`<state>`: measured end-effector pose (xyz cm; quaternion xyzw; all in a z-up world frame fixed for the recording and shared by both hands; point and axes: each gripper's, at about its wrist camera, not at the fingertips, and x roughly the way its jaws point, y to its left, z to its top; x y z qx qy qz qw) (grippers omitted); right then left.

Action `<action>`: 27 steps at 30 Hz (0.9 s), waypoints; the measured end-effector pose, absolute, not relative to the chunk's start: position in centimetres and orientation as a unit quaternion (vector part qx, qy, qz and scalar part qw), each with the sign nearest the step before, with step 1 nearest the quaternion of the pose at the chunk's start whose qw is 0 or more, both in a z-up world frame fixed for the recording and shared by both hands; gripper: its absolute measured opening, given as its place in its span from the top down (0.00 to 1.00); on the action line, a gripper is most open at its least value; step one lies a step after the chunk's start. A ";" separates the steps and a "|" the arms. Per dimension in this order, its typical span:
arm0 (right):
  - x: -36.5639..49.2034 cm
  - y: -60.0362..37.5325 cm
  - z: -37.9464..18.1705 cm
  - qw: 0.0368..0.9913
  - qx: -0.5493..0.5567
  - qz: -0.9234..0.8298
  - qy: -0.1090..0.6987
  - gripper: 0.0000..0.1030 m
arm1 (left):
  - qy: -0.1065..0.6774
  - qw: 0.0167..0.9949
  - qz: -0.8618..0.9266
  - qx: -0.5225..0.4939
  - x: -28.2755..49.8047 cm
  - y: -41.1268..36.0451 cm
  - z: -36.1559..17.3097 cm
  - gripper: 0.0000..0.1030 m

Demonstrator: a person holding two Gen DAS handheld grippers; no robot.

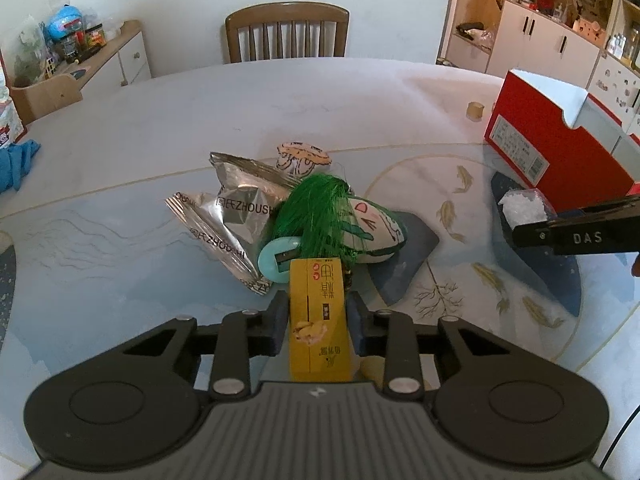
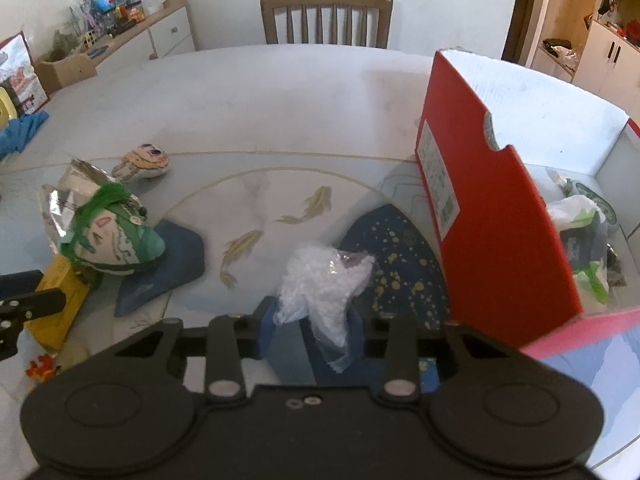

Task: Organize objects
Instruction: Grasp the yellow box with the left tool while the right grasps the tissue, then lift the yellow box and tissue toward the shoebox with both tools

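Observation:
My left gripper (image 1: 318, 312) is shut on a yellow carton (image 1: 318, 320); the carton also shows in the right wrist view (image 2: 60, 300). Just beyond it lie a teal ring (image 1: 276, 260), a green-haired stuffed toy (image 1: 344, 216), two silver snack packets (image 1: 236, 208) and a small octopus toy (image 1: 302, 156). My right gripper (image 2: 310, 316) is shut on a clear bag of white granules (image 2: 324, 280), held beside an open red shoebox (image 2: 492, 216) with several items inside. The bag also shows in the left wrist view (image 1: 524, 206), near the box (image 1: 556, 148).
The round table (image 1: 160, 120) has a painted fish pattern. A wooden chair (image 1: 286, 32) stands at its far side. A small cork-like cylinder (image 1: 475, 111) sits left of the box. A blue cloth (image 1: 18, 160) lies at the left edge. Cabinets line the walls.

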<state>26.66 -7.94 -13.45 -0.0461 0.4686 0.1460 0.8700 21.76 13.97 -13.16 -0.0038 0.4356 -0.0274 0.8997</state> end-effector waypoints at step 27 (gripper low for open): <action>22.9 -16.4 -2.4 0.896 -0.015 0.185 0.404 0.66 | 0.386 0.920 -0.070 -0.017 21.9 7.2 -2.8 0.71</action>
